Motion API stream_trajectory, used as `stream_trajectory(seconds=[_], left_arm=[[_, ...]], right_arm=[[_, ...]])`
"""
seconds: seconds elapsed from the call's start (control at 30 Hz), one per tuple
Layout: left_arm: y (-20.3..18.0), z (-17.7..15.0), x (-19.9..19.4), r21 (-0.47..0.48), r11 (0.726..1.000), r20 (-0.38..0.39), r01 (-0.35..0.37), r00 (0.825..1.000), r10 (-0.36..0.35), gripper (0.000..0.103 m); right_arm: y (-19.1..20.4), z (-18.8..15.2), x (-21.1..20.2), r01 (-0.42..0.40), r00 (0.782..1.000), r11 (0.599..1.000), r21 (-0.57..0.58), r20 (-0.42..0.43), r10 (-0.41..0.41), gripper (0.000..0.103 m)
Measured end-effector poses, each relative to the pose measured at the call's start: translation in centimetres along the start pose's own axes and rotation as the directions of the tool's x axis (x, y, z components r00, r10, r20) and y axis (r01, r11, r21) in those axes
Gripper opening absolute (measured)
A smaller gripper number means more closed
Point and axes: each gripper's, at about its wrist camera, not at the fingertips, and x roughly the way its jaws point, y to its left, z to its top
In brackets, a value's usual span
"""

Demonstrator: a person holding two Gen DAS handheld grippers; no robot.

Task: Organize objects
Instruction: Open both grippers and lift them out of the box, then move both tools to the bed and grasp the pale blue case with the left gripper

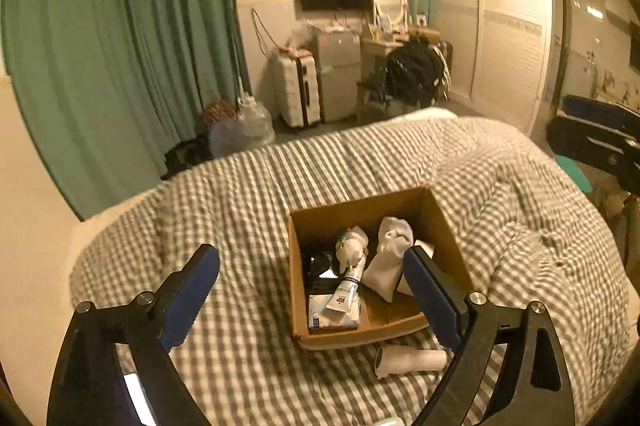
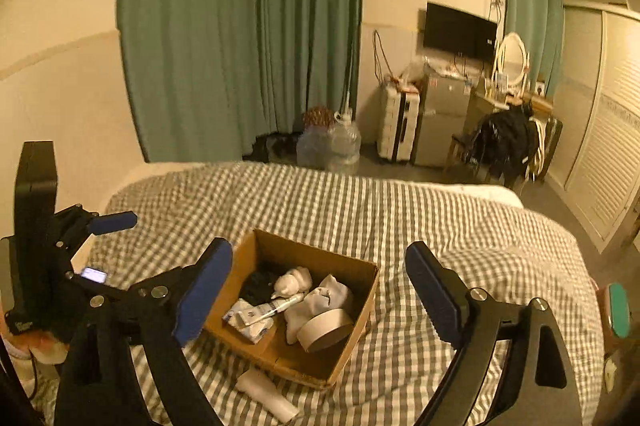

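An open cardboard box (image 1: pixel 436 222) (image 2: pixel 360 322) sits on the checked bed. It holds white socks (image 1: pixel 390 246) (image 2: pixel 332 296), a tube (image 1: pixel 346 292) (image 2: pixel 276 308), a tissue pack (image 1: pixel 334 318) (image 2: pixel 248 322), a dark item (image 1: pixel 318 264) and a round white tape roll (image 2: pixel 326 328). A white cylinder (image 1: pixel 412 360) (image 2: pixel 266 394) lies on the bed just in front of the box. My left gripper (image 1: pixel 312 274) is open and empty above the box's near left side; it also shows in the right wrist view (image 2: pixel 114 222). My right gripper (image 2: pixel 320 278) is open and empty over the box.
The grey checked quilt (image 1: pixel 240 209) (image 2: pixel 440 218) covers the bed. Beyond are green curtains (image 1: pixel 120 45), a suitcase (image 1: pixel 298 91), a small fridge (image 1: pixel 334 73), a chair with dark clothes (image 1: pixel 416 71), water jugs (image 2: pixel 340 145) and a wardrobe (image 1: pixel 508 21).
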Motion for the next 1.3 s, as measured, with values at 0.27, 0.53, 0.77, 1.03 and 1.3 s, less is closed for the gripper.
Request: stream_trajectory(seconds=[0.27,0.53,0.77,1.03,1.3], left_arm=[[-0.3,-1.7,-6.4,-0.031,0.999,0.032,-0.033,0.999,0.034,0.101],[-0.5,-6.6,-6.8,-0.092,0.994,0.004,-0.059,0.998,0.059,0.102],[-1.4,-12.0,-3.3,-0.140,0.985,-0.059,-0.104,0.994,0.097,0.102],[-3.5,-17.6,2.0,-0.121,0.988,-0.187,-0.099,0.980,0.075,0.102],[-6.4,-22.1,5.9,-0.053,0.998,-0.312,-0.029,0.950,0.011,0.101]], right_arm=[[2.2,-1.1,-8.2,-0.007,1.000,0.997,-0.081,0.029,0.010,0.091],[3.6,-5.9,-10.6,-0.019,1.000,0.996,-0.090,0.017,0.020,0.091],[3.8,-12.0,-7.4,-0.012,0.999,0.998,-0.054,-0.032,0.010,0.091],[2.9,-18.5,-1.7,0.016,0.985,1.000,-0.024,-0.172,-0.020,0.091],[2.0,-21.1,1.5,0.025,0.969,1.000,-0.002,-0.246,-0.025,0.091]])
